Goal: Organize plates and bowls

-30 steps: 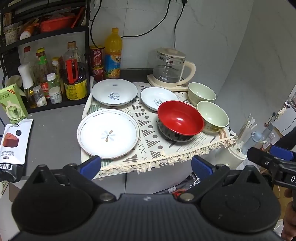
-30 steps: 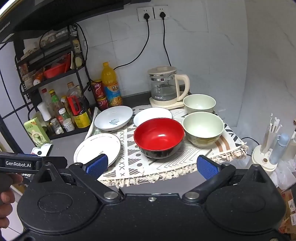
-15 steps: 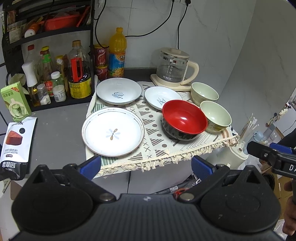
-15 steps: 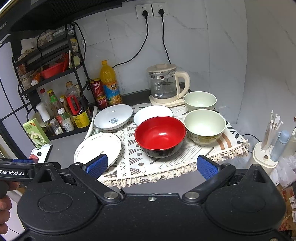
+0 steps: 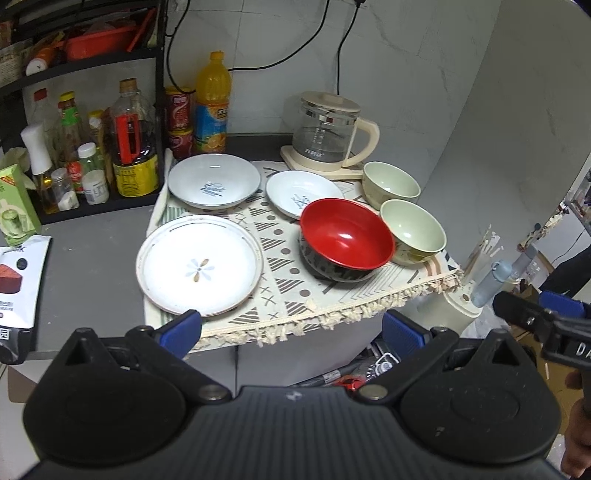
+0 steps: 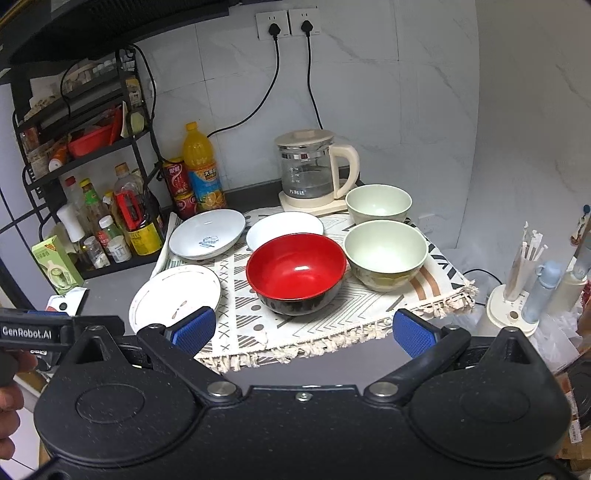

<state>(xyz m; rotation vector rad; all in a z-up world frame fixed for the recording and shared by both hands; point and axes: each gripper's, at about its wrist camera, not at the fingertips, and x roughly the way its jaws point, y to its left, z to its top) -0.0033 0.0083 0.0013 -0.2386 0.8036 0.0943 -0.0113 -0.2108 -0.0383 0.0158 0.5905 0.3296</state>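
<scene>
Plates and bowls sit on a patterned cloth (image 5: 291,291) in the middle of both pictures. The big flat plate (image 5: 199,265) is at the near left of the cloth. Behind it are a wide dish with blue writing (image 5: 214,185) and a smaller white dish (image 5: 295,195). The red bowl (image 5: 345,240) is near the middle, touching or almost touching the near green bowl (image 5: 412,230). The far green bowl (image 5: 390,184) sits just behind that one.

My left gripper (image 5: 291,330) is spread wide and holds nothing. Its blue tips hang low in the picture, at the near edge of the cloth. My right gripper (image 6: 302,331) is spread wide too, with nothing in it.

Only the left view shows the snack bag (image 5: 16,280) at the far left edge. It also shows my right gripper at the lower right. Only the right view shows the two wall plugs (image 6: 288,26) at the top, and my left gripper at the lower left.

A glass kettle (image 6: 312,171) stands behind the bowls. An orange drink bottle (image 6: 201,168) and red cans (image 6: 179,188) are near the wall. A black shelf (image 6: 79,155) full of bottles fills the upper left. A white holder with sticks (image 6: 517,291) stands at the right, off the cloth.

The red bowl hides part of the smaller white dish in both views.
</scene>
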